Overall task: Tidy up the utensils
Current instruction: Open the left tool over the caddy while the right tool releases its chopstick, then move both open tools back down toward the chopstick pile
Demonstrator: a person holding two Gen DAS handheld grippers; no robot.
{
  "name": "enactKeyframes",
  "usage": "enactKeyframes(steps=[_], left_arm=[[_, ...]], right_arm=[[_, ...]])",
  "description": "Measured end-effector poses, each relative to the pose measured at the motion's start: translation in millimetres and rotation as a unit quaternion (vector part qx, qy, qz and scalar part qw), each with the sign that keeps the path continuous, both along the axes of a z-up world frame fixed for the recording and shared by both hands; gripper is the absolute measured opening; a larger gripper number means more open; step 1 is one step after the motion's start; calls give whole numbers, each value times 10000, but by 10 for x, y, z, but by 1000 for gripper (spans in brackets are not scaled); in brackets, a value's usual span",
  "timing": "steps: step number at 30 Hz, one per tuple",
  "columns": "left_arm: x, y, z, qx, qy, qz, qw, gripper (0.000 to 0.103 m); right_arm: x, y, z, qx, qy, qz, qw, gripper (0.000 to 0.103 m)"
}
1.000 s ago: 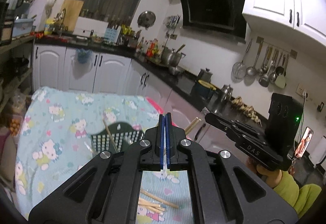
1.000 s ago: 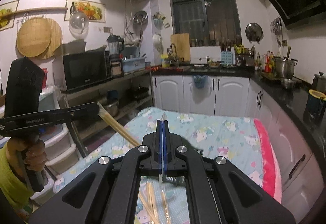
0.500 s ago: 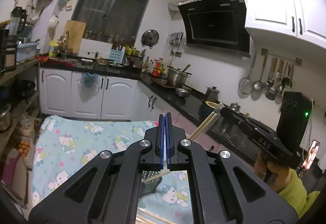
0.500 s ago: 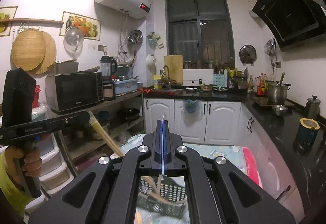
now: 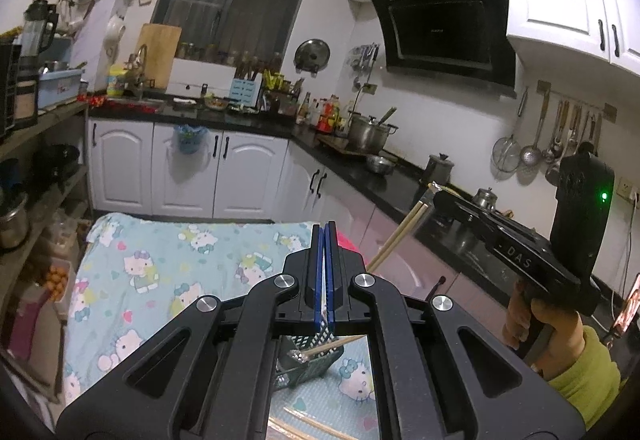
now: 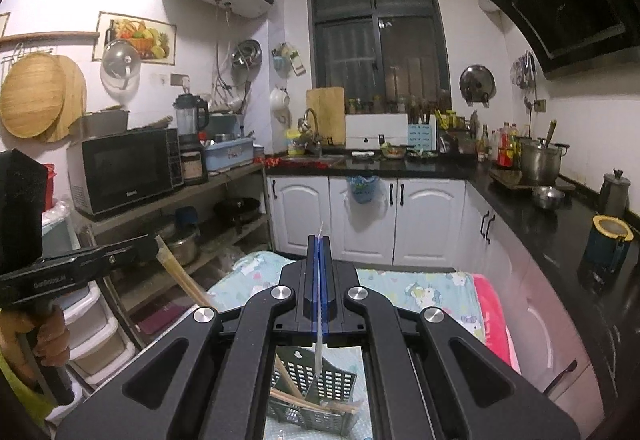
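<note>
Below your two grippers, a dark perforated basket stands on the bench, which is covered with a pale blue cartoon-cat cloth. Your right gripper has its jaws pressed together on a thin clear utensil that hangs down into the basket. Your left gripper also has its jaws pressed together; whether anything sits between them you cannot tell from its own view. In the right view, the left gripper at far left pinches a pair of wooden chopsticks, slanting down to the basket. More chopsticks lie inside the basket, and loose chopsticks rest on the cloth near you.
</note>
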State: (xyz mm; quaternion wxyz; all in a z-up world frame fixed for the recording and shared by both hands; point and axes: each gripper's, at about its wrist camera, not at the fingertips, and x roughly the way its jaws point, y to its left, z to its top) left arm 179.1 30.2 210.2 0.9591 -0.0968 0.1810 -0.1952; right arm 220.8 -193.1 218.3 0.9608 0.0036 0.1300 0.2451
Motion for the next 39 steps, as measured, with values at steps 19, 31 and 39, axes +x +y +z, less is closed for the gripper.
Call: enactKeyframes(steps=[19,31,39], left_arm=[[357,-43,-738,-105,680,-53,9976,0],[296,81,-960,-131,752,207,9969,51],[-125,182,-856,-114,359,439,9983,92]], right_arm=[[441,195,-794,-133,828,-15,9965,1],[418,-34,-1077,-85,1144,-275,9930,47],[87,-246,-1087,-15,994,-283,9946,61]])
